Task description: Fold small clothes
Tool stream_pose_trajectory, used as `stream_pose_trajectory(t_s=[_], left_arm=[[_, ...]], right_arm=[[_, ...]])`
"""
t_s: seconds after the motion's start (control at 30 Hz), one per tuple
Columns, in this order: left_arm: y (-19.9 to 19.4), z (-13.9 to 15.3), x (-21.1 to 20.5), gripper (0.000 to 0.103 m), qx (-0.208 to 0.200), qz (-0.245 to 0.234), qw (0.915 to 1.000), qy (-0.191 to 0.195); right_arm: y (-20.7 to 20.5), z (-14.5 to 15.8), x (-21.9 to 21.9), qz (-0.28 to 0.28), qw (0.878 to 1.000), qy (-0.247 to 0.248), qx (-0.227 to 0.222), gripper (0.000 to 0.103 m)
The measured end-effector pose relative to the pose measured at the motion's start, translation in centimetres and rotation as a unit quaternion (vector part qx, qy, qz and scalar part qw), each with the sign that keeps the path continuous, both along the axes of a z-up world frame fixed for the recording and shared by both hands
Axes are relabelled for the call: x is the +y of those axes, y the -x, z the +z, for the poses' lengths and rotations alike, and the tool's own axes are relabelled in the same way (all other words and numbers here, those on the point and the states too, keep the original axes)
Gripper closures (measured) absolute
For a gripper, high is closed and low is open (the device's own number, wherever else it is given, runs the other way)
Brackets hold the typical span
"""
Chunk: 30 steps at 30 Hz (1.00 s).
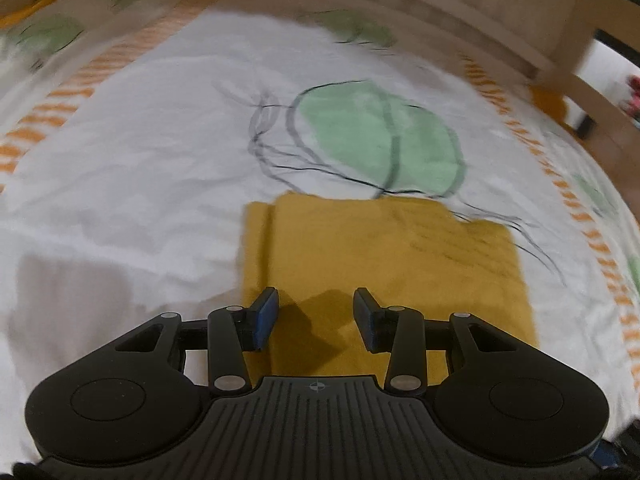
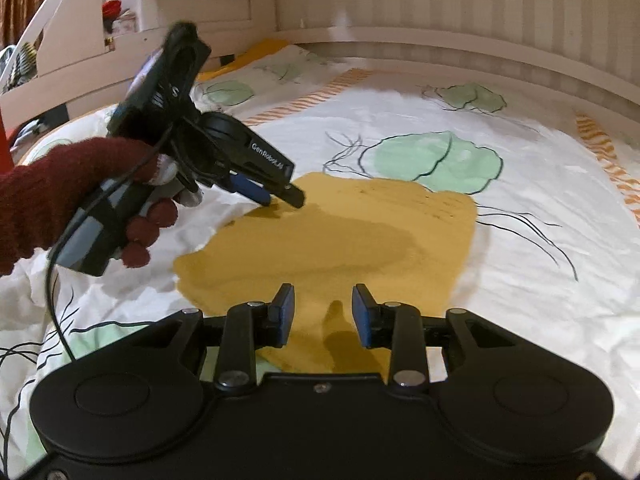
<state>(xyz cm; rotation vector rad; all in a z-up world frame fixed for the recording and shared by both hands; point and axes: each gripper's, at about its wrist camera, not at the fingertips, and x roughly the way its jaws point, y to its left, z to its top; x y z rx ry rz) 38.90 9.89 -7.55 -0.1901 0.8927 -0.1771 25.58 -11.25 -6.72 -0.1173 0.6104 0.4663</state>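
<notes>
Both tongs hang spread and empty: left tongs point(image 1: 316, 316) and right tongs point(image 2: 323, 314) just above the yellow cloth point(image 2: 340, 236). A shallow pinch may catch only the cloth's top layer, or the bedsheet point(image 2: 520, 280) beneath it, undoing the fold.

Home bedroom: printed duvet point(image 2: 520, 280) on bed w/ wood frame point(image 2: 400, 36).

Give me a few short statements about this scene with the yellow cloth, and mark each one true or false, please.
1. The yellow cloth lies on a white bedsheet with green prints. True.
2. The right hand-held gripper is shut on the cloth. False: its jaws stand open, with nothing between them.
3. The hand on the left hand-held gripper wears a dark red glove. True.
4. The left hand-held gripper is over the cloth's edge. True.
5. The cloth is blue. False: it is yellow.
</notes>
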Motion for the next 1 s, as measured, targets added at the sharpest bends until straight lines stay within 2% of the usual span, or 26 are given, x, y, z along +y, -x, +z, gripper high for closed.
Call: stream_pose_trajectory(t_s=[0.1, 0.17, 0.2, 0.23, 0.3, 0.47, 0.57, 0.7, 0.83, 1.0], left_arm=[[-0.9, -0.7, 0.4, 0.065, 0.017, 0.008, 0.9997, 0.018], [-1.0, -0.9, 0.5, 0.065, 0.014, 0.013, 0.9995, 0.027], [-1.0, -1.0, 0.4, 0.069, 0.01, 0.012, 0.9994, 0.031], [-0.8, -1.1, 0.4, 0.088, 0.006, 0.004, 0.9994, 0.035], [-0.2, -0.9, 0.5, 0.093, -0.003, 0.003, 0.9997, 0.025], [1.3, -1.0, 1.8, 0.097, -0.012, 0.036, 0.9993, 0.007], [1.6, -1.3, 2.2, 0.096, -0.011, 0.034, 0.9993, 0.0], [1.5, -1.4, 2.0, 0.096, -0.011, 0.032, 0.9994, -0.005], [1.7, -1.6, 1.5, 0.094, -0.017, 0.022, 0.9993, -0.025], [1.8, -1.8, 1.5, 0.094, -0.02, 0.019, 0.9993, -0.025]], right_arm=[[-0.1, 0.0, -1.4, -0.009, 1.0, -0.012, 0.003, 0.06], [0.1, 0.1, -2.4, -0.018, 1.0, -0.02, 0.004, 0.059], [0.1, 0.2, -2.9, -0.023, 0.999, -0.025, 0.005, 0.059], [0.1, 0.2, -3.2, -0.027, 0.999, -0.03, 0.006, 0.059], [0.0, 0.4, -3.9, -0.035, 0.999, -0.039, 0.009, 0.055], [-1.9, 0.5, -4.8, -0.043, 0.998, -0.05, 0.01, 0.052], [-4.2, 0.6, -4.4, -0.037, 0.998, -0.052, 0.003, 0.052], [-8.3, -0.3, -3.2, -0.019, 0.998, -0.057, 0.019, 0.052], [-13.5, -2.4, -3.1, -0.055, 0.995, -0.056, 0.066, 0.052], [-16.3, -2.2, -3.4, -0.08, 0.992, -0.064, 0.071, 0.052]])
